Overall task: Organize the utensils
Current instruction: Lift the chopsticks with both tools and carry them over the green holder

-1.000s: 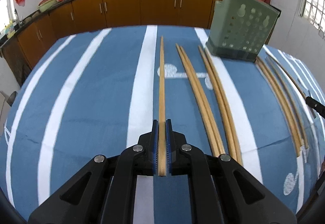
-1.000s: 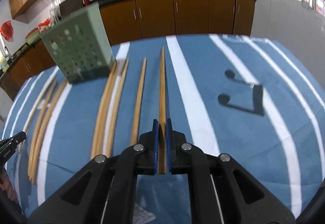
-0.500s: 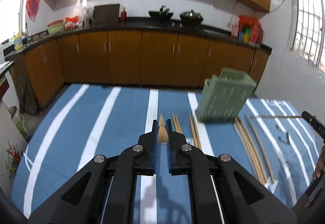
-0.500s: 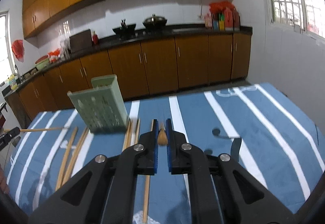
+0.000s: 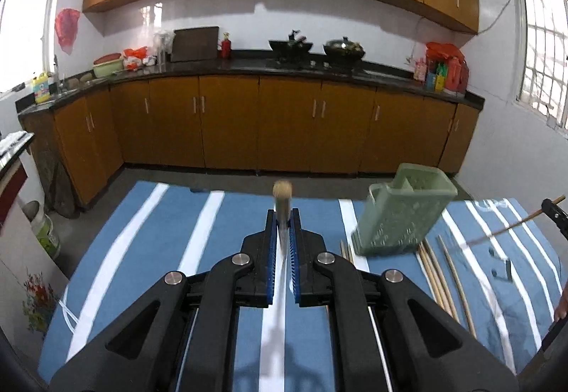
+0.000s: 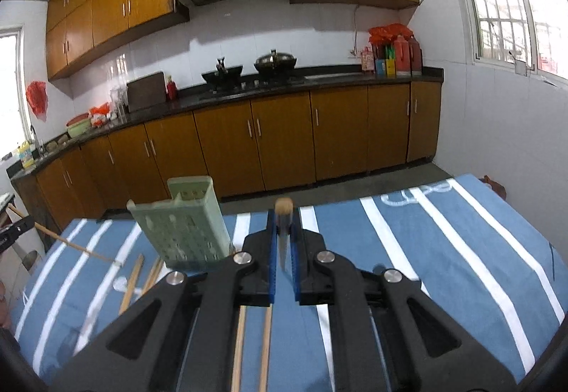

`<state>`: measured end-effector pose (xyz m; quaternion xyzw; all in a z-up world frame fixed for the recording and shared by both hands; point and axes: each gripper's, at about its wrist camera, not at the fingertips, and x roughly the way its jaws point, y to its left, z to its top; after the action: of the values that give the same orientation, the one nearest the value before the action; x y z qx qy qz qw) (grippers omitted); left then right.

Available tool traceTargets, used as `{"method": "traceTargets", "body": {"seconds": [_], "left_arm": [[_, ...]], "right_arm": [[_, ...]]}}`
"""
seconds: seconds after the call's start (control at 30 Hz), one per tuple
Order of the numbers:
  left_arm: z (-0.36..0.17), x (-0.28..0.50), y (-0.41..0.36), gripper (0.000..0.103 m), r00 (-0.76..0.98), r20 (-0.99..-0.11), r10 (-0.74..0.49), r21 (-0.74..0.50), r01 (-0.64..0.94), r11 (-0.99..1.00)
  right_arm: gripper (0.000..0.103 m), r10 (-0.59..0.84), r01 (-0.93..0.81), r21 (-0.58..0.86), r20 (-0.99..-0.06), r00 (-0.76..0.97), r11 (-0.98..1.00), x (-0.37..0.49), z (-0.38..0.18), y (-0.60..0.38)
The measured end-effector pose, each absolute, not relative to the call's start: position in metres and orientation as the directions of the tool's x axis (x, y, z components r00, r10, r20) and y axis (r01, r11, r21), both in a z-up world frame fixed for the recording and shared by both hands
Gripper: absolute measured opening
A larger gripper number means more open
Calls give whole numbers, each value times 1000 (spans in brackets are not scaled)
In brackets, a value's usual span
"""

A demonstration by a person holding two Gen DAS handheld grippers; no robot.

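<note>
My left gripper (image 5: 283, 223) is shut on a wooden chopstick (image 5: 282, 191), held up off the table and seen end-on. To its right a pale green perforated utensil holder (image 5: 401, 216) stands on the cloth, with several loose chopsticks (image 5: 435, 276) lying beside it. My right gripper (image 6: 283, 227) is likewise shut on a chopstick (image 6: 284, 206) raised in the air. The green holder (image 6: 181, 221) stands to its left, and loose chopsticks (image 6: 130, 282) lie on the cloth near it. Each view catches the other gripper's chopstick at its edge.
The table is covered by a blue cloth with white stripes (image 5: 149, 239), and its far edge drops to the floor. Brown cabinets (image 5: 227, 122) under a dark counter run along the back wall. A bucket (image 5: 44, 232) stands on the floor at the left.
Both grippers have risen from the table and tilted upward, each carrying its chopstick off the cloth. The kitchen wall now fills the upper part of both views.
</note>
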<state>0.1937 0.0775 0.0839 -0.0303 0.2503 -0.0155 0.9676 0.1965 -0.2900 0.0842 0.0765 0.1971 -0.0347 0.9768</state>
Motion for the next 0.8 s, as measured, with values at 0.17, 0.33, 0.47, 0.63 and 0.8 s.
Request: {"method": "traceTargets", "body": {"seconds": [0.17, 0.33, 0.47, 0.63, 0.8], "left_arm": [[126, 194, 81, 7, 909, -413, -64, -93, 28, 995], [175, 192, 70, 7, 951, -292, -104, -124, 70, 990], [204, 194, 53, 7, 976, -175, -130, -155, 103, 983], [210, 212, 31, 7, 983, -96, -157, -206, 135, 969], [198, 234, 16, 7, 983, -73, -171, -262, 147, 954]], "right_arm": [[8, 3, 49, 171, -291, 957, 984, 197, 139, -291], [8, 73, -39, 210, -159, 985, 977, 196, 194, -279], [8, 116, -97, 195, -89, 989, 976, 203, 215, -258], [8, 138, -114, 175, -132, 982, 978, 229, 205, -240], [8, 135, -101, 174, -195, 971, 980, 255, 181, -237]]}}
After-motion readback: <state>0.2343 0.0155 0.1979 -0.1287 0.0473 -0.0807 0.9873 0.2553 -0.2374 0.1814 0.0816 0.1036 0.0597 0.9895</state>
